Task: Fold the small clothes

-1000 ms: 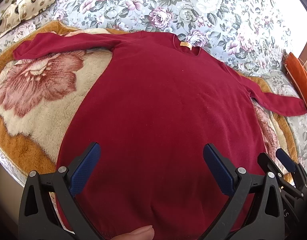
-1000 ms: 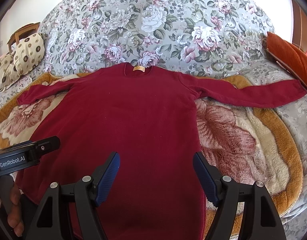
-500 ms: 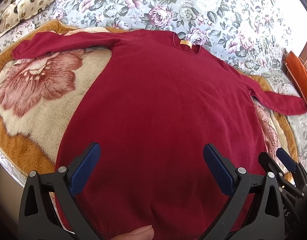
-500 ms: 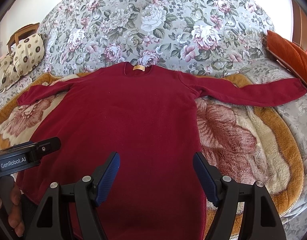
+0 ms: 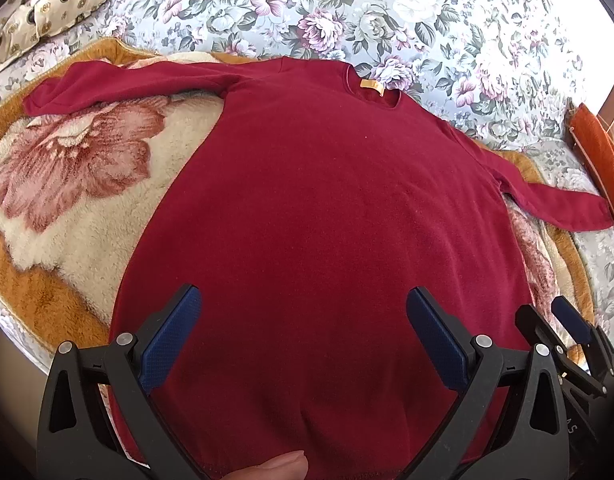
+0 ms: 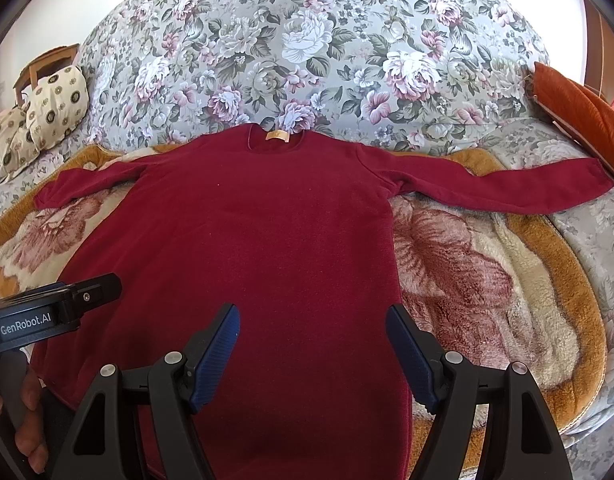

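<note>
A dark red long-sleeved top lies flat and face up on a bed, both sleeves spread out sideways, an orange label at its neck. My left gripper hovers open above the lower middle of the top, nothing between its blue pads. My right gripper is open too, above the lower right part of the body near the right side seam. The right gripper's tip shows at the lower right of the left wrist view. The left gripper's body shows at the left of the right wrist view.
Under the top lies a fleecy cream and orange blanket with a large pink flower, on a floral bedspread. A patterned pillow sits far left, an orange cushion far right. A thumb and a hand hold the grippers.
Almost nothing: both grippers stay open over the lower part of the top, with only a slight drift of the views.
</note>
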